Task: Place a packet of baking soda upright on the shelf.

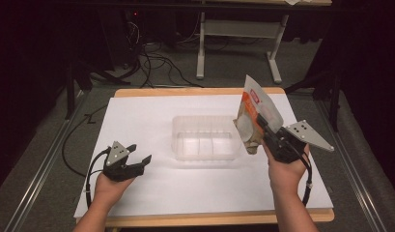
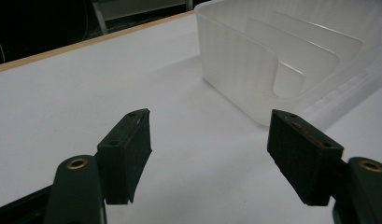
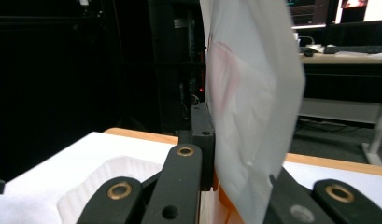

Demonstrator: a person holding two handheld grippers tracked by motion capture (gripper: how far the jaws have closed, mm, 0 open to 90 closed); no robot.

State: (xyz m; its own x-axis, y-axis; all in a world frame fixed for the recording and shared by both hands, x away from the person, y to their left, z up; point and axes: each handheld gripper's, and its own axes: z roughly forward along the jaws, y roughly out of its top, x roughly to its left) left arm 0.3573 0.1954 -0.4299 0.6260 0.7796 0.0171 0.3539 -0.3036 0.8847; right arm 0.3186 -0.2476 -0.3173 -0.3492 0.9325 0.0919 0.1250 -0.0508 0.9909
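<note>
- A white table top (image 1: 151,193) with a wooden edge is seen from the high view; a clear plastic bin (image 1: 204,137) stands near its middle.
- The bin is divided inside by clear partitions, which are seen in the left gripper view as curved upright walls (image 2: 291,60).
- The right gripper (image 1: 266,131) is held in the person's right hand (image 1: 286,171) at the right of the bin, just beside its right end.
- A pouch (image 1: 255,113), white with orange and red print, is clamped between the right gripper's jaws, which are closed on its lower part.
- The pouch is held raised and tilted, its top edge pointing up and towards the far side; its lower end is seen at the bin's right rim, and whether the two touch cannot be told.
- In the right gripper view, the pouch (image 3: 249,107) is seen edge-on and rising between the two black jaws, with the bin (image 3: 114,179) below at the left.
- The left gripper (image 1: 139,153) is held in the person's left hand (image 1: 110,186) at the near left of the table, well apart from the bin.
- The left gripper's jaws are spread wide and nothing is held between them; in the left gripper view, bare table top (image 2: 202,154) is seen in the gap, with the bin (image 2: 244,65) beyond at the right.
</note>
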